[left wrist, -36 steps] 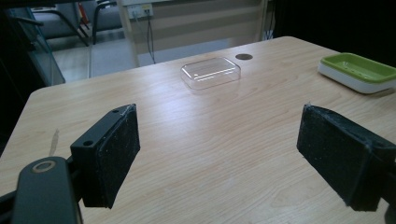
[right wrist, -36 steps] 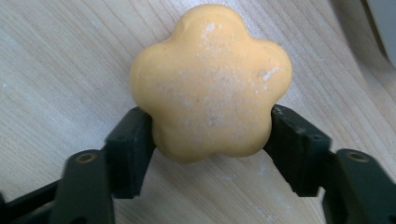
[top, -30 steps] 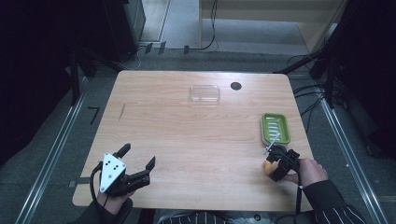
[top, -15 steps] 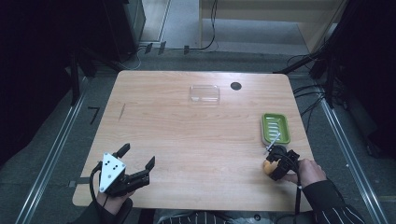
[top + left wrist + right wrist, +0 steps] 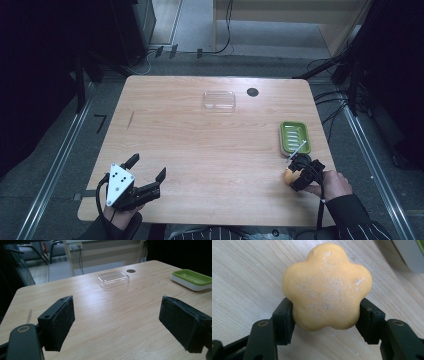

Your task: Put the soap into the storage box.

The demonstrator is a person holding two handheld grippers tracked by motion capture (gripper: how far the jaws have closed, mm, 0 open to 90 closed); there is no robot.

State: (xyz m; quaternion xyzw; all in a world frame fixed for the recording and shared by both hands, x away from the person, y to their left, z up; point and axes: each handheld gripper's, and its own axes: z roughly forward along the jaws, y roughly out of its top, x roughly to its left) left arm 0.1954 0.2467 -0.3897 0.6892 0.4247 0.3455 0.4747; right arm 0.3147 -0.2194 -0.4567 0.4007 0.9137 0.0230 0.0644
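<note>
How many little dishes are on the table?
2. The clear plastic dish sits near the table's far edge, beside a small dark round spot. The green dish sits by the right edge, just beyond the right gripper, which holds the orange flower-shaped soap.

Lab: bare wooden table, floor rails, trailing cables.

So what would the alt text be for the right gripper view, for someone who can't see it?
Two black gripper jaws press on either side of an orange flower-shaped soap, its top dusted with pale specks, just above a light wooden table. The corner of a pale dish shows at the upper right, apart from the soap.
</note>
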